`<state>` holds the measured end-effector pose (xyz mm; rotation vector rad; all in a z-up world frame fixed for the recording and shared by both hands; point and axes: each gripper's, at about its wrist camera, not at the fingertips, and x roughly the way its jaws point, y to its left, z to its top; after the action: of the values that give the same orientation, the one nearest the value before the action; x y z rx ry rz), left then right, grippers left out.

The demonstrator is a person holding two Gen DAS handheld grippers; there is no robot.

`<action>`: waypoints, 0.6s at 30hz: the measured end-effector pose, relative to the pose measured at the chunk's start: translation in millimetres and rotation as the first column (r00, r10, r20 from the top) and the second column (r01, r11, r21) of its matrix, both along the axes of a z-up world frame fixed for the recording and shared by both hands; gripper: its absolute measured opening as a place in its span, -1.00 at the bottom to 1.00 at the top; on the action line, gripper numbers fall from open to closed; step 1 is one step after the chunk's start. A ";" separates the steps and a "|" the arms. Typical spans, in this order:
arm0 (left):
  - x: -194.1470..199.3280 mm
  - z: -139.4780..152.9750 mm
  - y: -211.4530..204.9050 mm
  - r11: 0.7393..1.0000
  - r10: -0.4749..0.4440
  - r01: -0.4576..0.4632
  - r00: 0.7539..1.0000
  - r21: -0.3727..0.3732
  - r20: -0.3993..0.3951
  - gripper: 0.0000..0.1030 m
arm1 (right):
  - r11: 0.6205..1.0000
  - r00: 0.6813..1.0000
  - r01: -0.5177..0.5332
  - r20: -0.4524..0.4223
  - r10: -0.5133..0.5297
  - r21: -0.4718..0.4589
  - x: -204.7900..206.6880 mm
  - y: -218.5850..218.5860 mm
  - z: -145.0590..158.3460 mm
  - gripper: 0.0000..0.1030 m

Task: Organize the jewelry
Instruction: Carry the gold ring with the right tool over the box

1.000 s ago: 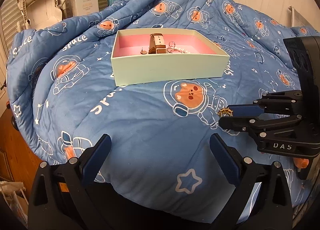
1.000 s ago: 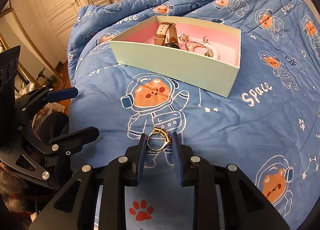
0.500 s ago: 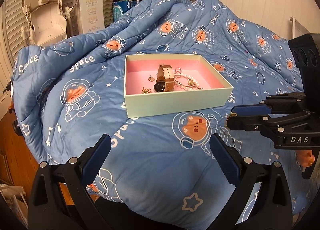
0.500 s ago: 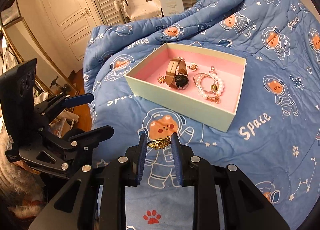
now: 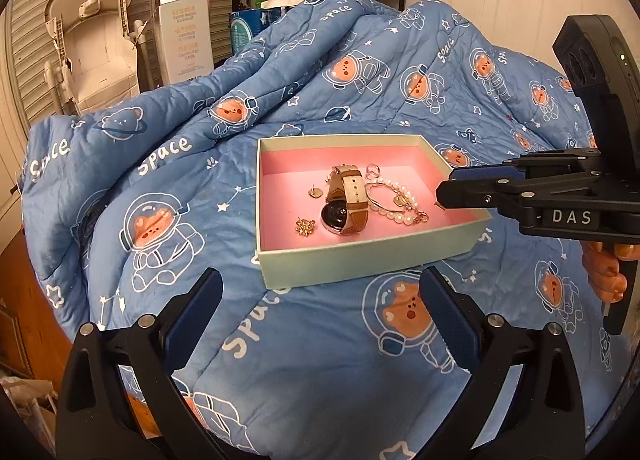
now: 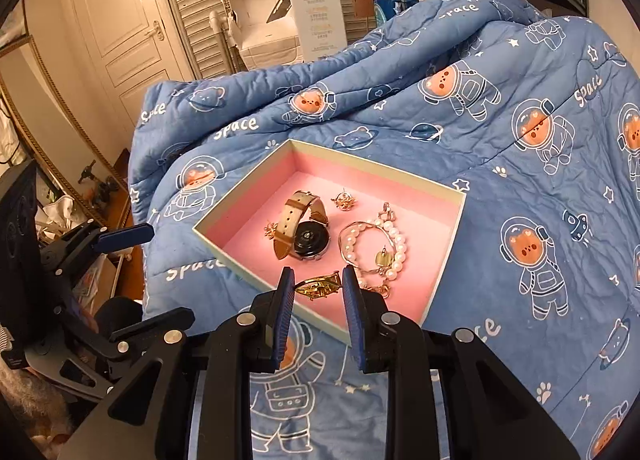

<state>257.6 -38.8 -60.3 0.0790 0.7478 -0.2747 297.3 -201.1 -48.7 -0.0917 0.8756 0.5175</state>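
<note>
A pale green box with a pink lining lies on the blue quilt; it also shows in the right wrist view. Inside lie a watch with a tan strap, a pearl bracelet and small gold earrings. My right gripper is shut on a gold ring and holds it above the box's near edge. In the left wrist view the right gripper hovers over the box's right side. My left gripper is open and empty, in front of the box.
The blue astronaut quilt covers the bed and bunches up behind the box. A white carton and a white seat stand beyond the bed. A door is at the far left.
My right gripper has lifted the gold ring off the quilt and carried it forward to above the box. My left gripper has risen and drawn back, still open.
</note>
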 end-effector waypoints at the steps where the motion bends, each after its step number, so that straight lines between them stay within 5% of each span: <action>1: 3.8 0.4 0.7 1.000 0.003 -0.003 1.000 0.003 0.002 0.88 | 1.000 1.000 0.003 -0.004 -0.003 -0.002 4.5 0.8 -1.7 -0.53; 18: 66.6 2.1 16.2 0.996 0.085 -0.085 0.996 -0.012 -0.017 0.88 | 0.999 0.997 0.039 -0.061 -0.042 -0.037 59.2 6.4 -28.6 -0.53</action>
<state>324.2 -22.6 -58.3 0.0328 0.7640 -0.1996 356.5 -194.7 -77.3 -0.0907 0.9456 0.4689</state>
